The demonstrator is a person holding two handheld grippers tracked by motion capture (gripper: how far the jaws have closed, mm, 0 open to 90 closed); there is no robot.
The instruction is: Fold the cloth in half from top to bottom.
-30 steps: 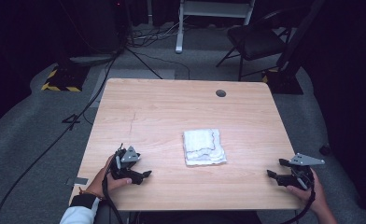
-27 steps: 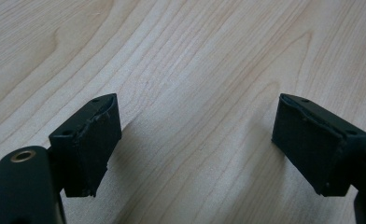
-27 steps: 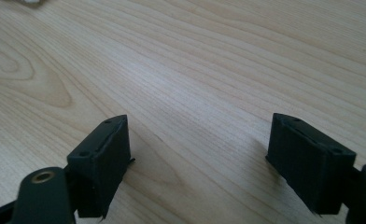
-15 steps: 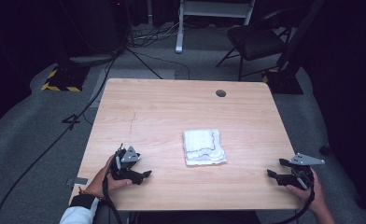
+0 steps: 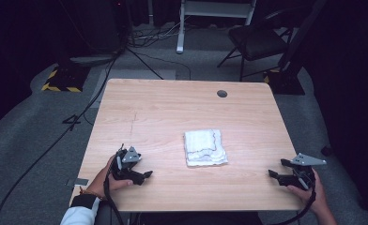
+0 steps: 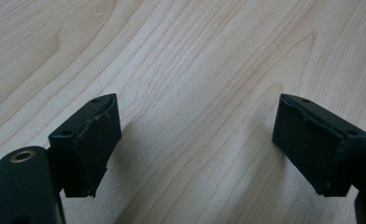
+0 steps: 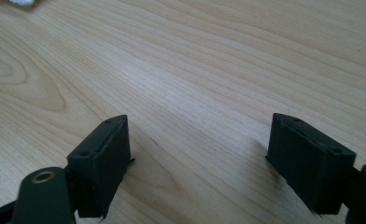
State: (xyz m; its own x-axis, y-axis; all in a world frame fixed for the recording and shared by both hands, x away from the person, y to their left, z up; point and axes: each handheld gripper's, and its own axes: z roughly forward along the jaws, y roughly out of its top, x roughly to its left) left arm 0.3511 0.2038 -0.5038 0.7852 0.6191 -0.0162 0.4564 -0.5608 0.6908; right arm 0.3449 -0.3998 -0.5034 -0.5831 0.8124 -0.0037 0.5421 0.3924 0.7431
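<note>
Folded white quilted cloth (image 5: 205,147) untouched mid-table, well apart between left gripper (image 5: 147,175) and right gripper (image 5: 272,174); both sets of fingers released, empty; grasp not yet begun.

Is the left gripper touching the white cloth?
Apart. The high view shows bare table between the left gripper and the white cloth.

We take the folded cloth (image 5: 204,147) as our landmark — it lies on the table (image 5: 172,108), a little right of the middle. The left gripper (image 5: 137,174) rests on the table well left of the cloth and nearer to us. The right gripper (image 5: 277,174) sits well right of it — near the table's right edge. A round hole (image 5: 222,93) lies behind the cloth.
</note>
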